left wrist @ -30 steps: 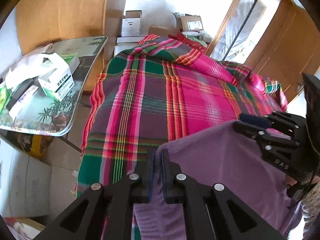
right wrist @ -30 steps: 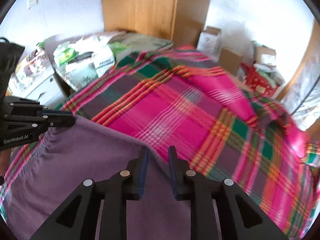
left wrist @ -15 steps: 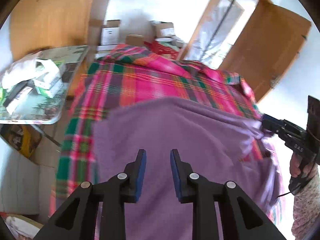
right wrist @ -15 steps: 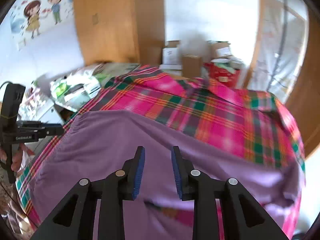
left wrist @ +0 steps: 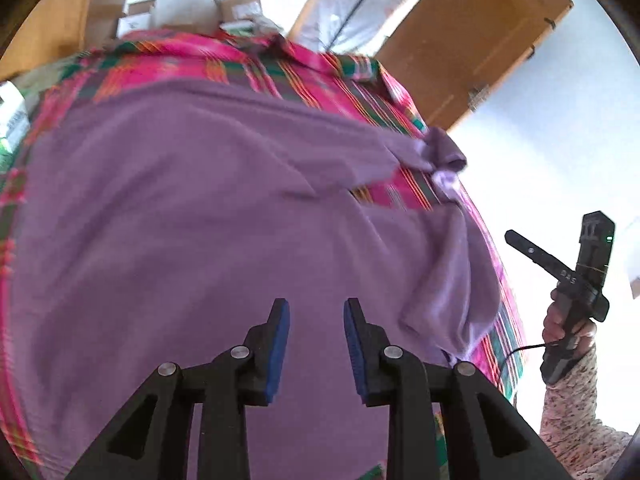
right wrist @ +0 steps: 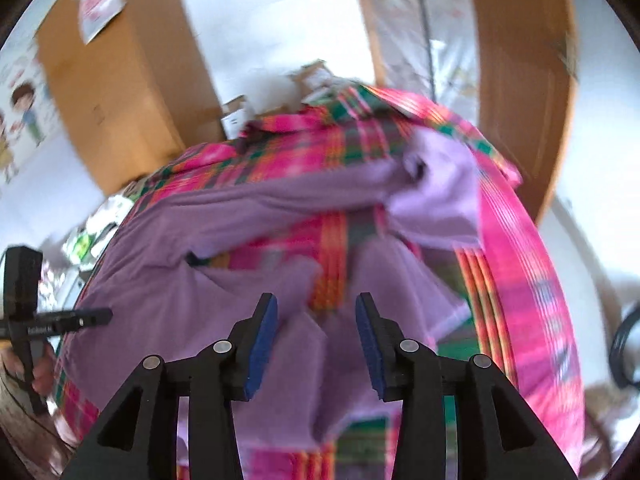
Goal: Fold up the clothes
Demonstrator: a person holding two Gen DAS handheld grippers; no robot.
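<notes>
A purple garment (left wrist: 192, 208) lies spread over a pink and green plaid bedspread (left wrist: 224, 62). Its far right corner is bunched and wrinkled (left wrist: 440, 156). My left gripper (left wrist: 316, 312) hovers above the cloth, open, with nothing between its blue pads. In the right wrist view the same purple garment (right wrist: 168, 280) shows folds and gaps where the plaid bedspread (right wrist: 520, 280) peeks through. My right gripper (right wrist: 316, 308) is open above it and holds nothing. In the left wrist view, a hand off the bed's right side holds the right gripper (left wrist: 516, 240).
A wooden door (left wrist: 472, 36) stands at the right, a wooden wardrobe (right wrist: 120, 92) at the left. Cardboard boxes (left wrist: 236, 4) sit beyond the bed's far end. A cluttered side table (right wrist: 84, 240) is left of the bed. A dark cable (right wrist: 624, 344) hangs at right.
Both grippers let go of the purple garment's edge and opened. The garment dropped flat onto the bed, and both grippers pulled back and rose above it.
</notes>
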